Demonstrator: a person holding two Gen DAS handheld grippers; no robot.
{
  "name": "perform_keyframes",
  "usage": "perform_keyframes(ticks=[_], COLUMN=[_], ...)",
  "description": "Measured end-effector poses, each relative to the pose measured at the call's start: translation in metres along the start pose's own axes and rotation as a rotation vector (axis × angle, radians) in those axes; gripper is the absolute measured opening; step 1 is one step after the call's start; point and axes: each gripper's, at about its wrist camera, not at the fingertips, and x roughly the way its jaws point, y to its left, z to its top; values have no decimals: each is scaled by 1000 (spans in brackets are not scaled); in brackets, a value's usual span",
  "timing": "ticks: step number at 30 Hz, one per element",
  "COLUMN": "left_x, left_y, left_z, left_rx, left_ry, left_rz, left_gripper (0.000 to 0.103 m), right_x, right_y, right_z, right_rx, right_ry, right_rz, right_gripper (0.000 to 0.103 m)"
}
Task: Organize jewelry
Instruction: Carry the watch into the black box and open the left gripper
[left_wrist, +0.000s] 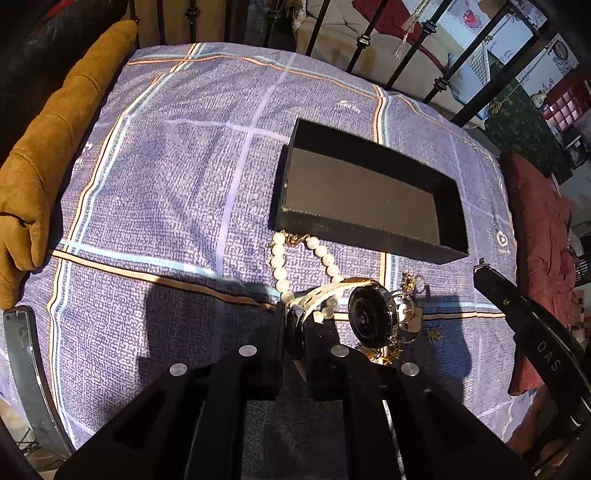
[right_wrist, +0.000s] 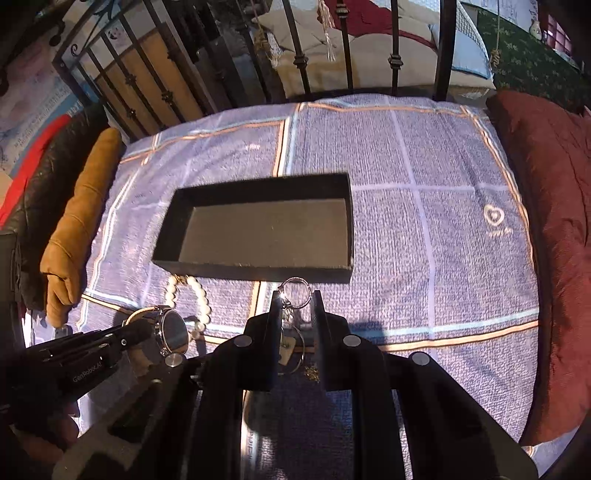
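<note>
**Watch pinched beside the box**

Your left gripper (left_wrist: 295, 321) is clamped on the band of the watch (left_wrist: 371, 317), its dark face turned sideways. The pearl bracelet (left_wrist: 291, 266) lies on the checked cloth (left_wrist: 166, 177), touching the near wall of the black box (left_wrist: 369, 236).

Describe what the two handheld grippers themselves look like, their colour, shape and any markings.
Both are matte black. The left gripper has two flat, blocky fingers on angular arms studded with round silver rivets. The right gripper is built the same, with slim upright fingers and matching rivets. Seen from across, the right one's curved body carries white letters "DAS", the left one's body white lettering starting "GenRobot". No cables or sleeves show.
</note>
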Motion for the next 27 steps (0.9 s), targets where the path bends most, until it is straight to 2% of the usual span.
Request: perform_keyframes(ticks=[4, 10, 16, 19, 20, 21, 23, 27], left_x=[-17, -16, 2, 8, 9, 10, 11, 6], left_y=[-11, -38, -53, -53, -52, -51, -49, -40], left_z=[22, 62, 85, 91, 92, 92, 93, 90], left_rx=[19, 78, 120, 117, 114, 111, 114, 110], left_ry=[-54, -115, -122, -137, -136, -138, -137, -132], left_rz=[-18, -17, -4, 2, 4, 7, 14, 35], left_gripper=[8, 11, 18, 29, 43, 51, 51, 53], right_x=[-12, -5, 14, 23, 27, 29, 32, 30], right_y=[5, 15, 19, 18, 18, 16, 12, 4], right_z=[15, 39, 53, 57, 59, 60, 61, 59], right_rx=[-7, -21, -36, -40, -41, -36, -23, 2], right_ry=[-41, -64, -58, -45, -34, -23, -19, -23], right_rz=[15, 18, -7, -19, -31, -36, -32, -39], right_gripper=[16, 16, 16, 18, 25, 43, 54, 54])
